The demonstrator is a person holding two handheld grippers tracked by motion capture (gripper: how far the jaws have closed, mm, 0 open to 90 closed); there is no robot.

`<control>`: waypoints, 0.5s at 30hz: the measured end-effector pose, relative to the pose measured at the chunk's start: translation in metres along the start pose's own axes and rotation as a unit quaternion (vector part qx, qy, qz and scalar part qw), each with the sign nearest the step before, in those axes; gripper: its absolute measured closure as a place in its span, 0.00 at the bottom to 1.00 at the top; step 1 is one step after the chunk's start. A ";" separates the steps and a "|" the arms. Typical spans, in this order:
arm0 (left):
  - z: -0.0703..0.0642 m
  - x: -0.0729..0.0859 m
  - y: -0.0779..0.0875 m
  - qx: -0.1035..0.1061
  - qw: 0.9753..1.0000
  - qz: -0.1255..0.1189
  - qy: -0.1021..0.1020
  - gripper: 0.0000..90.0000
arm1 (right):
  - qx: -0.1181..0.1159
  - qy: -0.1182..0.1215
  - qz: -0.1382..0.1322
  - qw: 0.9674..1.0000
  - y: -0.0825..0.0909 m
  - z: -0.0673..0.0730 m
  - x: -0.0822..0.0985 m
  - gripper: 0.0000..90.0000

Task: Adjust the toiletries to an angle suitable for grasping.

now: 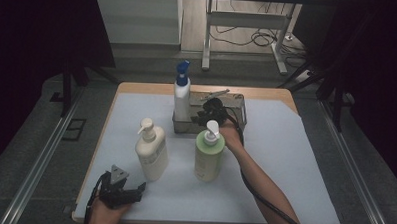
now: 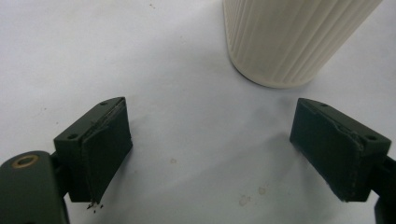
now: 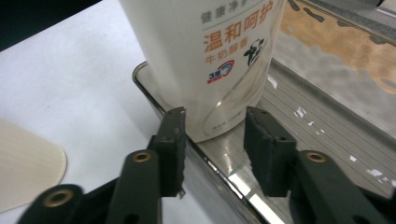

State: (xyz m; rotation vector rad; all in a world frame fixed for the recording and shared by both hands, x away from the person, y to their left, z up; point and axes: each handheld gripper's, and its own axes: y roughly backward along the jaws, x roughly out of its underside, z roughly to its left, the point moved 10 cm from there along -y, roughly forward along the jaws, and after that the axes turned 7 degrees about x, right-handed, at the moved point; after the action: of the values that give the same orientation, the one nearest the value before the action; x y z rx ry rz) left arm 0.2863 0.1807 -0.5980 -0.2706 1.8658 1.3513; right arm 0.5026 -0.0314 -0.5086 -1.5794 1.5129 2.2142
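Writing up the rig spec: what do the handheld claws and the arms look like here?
Both are black two-jaw claws. The left claw carries a grey three-cornered plate on top; its jaws end in flat rectangular pads with frayed edges. The right claw has brass-coloured pivot rivets and a thick black cable trailing along the forearm. Forearms are bare, no sleeves visible.
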 end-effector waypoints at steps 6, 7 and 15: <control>0.000 0.000 0.000 0.000 1.000 0.000 0.001 0.13 | -0.002 0.000 -0.002 1.000 0.010 0.002 -0.002 0.50; 0.000 0.000 0.000 0.000 1.000 0.000 0.000 0.13 | -0.003 0.002 -0.003 1.000 0.012 0.002 -0.002 0.48; 0.000 0.000 0.000 0.000 1.000 -0.001 0.001 0.13 | -0.008 0.026 0.001 1.000 0.024 0.002 0.003 0.37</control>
State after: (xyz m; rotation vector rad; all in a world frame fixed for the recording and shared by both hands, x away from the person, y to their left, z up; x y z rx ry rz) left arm 0.2862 0.1806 -0.5980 -0.2730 1.8660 1.3512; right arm 0.4870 -0.0439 -0.4941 -1.6531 1.5145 2.2093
